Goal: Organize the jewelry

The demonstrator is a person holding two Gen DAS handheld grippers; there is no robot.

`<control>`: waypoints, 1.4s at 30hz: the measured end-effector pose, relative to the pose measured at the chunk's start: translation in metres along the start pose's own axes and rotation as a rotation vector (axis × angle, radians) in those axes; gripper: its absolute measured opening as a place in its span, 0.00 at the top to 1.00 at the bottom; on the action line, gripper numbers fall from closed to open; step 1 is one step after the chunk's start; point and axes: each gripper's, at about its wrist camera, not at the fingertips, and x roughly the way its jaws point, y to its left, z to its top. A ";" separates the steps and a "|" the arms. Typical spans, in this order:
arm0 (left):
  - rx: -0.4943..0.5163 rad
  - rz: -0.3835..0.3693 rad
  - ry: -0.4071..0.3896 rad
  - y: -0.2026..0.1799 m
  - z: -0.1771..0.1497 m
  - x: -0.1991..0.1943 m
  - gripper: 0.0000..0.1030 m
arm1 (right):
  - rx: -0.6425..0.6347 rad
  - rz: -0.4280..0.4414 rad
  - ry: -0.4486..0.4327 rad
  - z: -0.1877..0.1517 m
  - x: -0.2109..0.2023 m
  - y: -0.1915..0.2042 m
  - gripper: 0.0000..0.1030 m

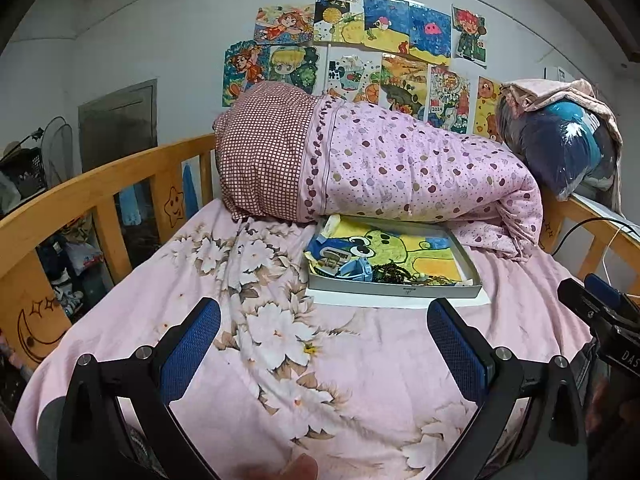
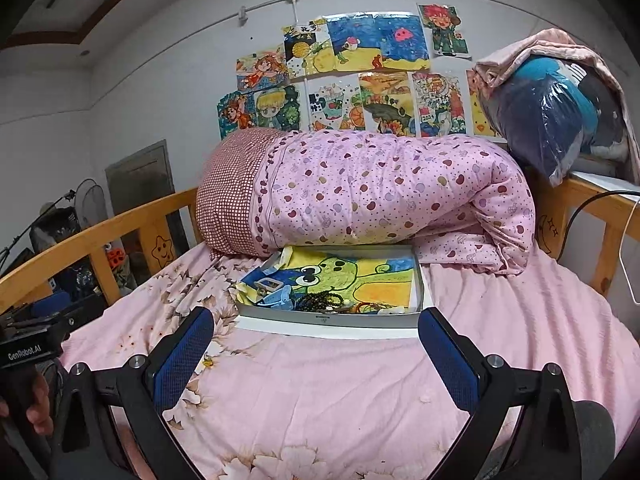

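Jewelry (image 2: pixel 340 304) was heaped along the near edge of a shallow tray (image 2: pixel 328 319), mid-bed against the rolled quilt (image 2: pixel 380 192). Both left gripper (image 1: pixel 324 340) and right gripper (image 2: pixel 316 344) were held spread, empty, short of it, probably for approach.

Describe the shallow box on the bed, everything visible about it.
The shallow box is a low-walled grey-white rectangular tray, likely cardboard, lying flat and open on the pink floral bedsheet, apparently on a white sheet that shows at its front. Its far edge sits against the rolled pink quilt. A frog drawing in green, yellow and blue lines the bottom. Along the near wall lie dark beads, a light-blue watch strap and other small jewelry too tangled to identify. Neither gripper touches it.
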 end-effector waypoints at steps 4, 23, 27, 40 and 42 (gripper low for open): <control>-0.018 0.001 -0.003 0.005 0.000 0.000 0.02 | 0.006 0.000 0.018 -0.003 0.003 -0.001 0.00; -0.033 0.010 0.038 0.009 -0.004 0.003 0.02 | 0.019 -0.002 0.051 -0.007 0.010 -0.003 0.00; -0.030 0.006 0.042 0.009 -0.005 0.004 0.02 | 0.019 -0.001 0.053 -0.008 0.010 -0.003 0.00; -0.025 -0.003 0.060 0.008 -0.007 0.005 0.02 | 0.020 0.000 0.058 -0.010 0.012 -0.004 0.00; -0.027 -0.001 0.062 0.008 -0.007 0.006 0.02 | 0.020 0.000 0.058 -0.010 0.012 -0.004 0.00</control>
